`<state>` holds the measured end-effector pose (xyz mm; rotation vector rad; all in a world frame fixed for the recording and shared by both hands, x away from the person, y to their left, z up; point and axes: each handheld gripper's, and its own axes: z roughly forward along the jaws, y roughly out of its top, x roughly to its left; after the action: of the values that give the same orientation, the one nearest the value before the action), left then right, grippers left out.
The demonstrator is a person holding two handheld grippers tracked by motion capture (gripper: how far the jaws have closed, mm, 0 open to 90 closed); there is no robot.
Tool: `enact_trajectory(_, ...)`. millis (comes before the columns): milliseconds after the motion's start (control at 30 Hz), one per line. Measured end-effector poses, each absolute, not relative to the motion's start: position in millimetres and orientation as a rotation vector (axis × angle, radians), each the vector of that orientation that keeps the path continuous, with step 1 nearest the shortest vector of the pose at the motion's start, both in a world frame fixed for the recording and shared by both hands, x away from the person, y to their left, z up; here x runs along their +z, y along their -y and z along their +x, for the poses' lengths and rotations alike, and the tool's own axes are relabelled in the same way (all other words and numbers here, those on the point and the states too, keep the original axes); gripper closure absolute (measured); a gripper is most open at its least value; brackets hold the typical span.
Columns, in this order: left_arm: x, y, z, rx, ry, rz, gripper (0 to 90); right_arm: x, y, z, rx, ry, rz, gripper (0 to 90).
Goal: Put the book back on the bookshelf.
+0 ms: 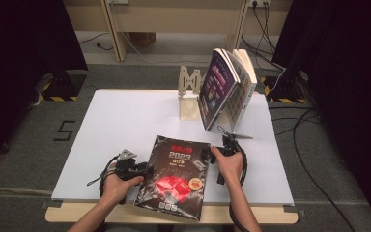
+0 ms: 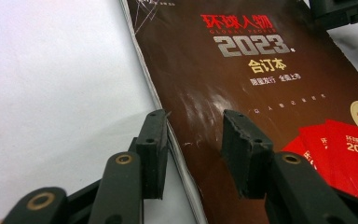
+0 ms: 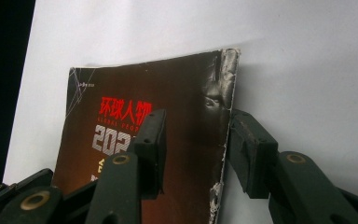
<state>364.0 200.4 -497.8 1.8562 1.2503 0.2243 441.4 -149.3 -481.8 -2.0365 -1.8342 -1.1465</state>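
Left hand-held gripper (image 1: pixel 145 169) and right hand-held gripper (image 1: pixel 207 153), jaws apart, straddle the dark glossy magazine's (image 1: pixel 174 176) edges; it is not yet gripped or lifted.

left gripper (image 1: pixel 147 168): fingers apart | right gripper (image 1: pixel 206 154): fingers apart

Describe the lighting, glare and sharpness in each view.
High view: white table evenly lit, surroundings dark, the dark book slightly soft. Left gripper view: a pale sheen on the cover near the left claw, whose jaws are blurred by closeness. Right gripper view: glare on the book's worn edge, left border black.
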Motion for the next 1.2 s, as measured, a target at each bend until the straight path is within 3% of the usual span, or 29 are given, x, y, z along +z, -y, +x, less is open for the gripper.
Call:
enact_trajectory(567, -497.4, -200.9, 364.3, 0.216, -1.253, 1.852, 59.7, -463.2, 139.9, 441.0, -1.131, 1.993, -1.89, 86.0)
enact_trajectory(800, -493.5, -205.9, 365.8, 0.167, -1.258, 1.818, 58.1, -437.9, 131.9, 439.0, -1.221, 2.04, -1.847, 87.4)
enact_trajectory(1200, -475.9, -215.8, 366.7, 0.209, -1.261, 1.748, 48.9, -387.5, 128.7, 428.4, -1.457, 2.161, -1.874, 87.6)
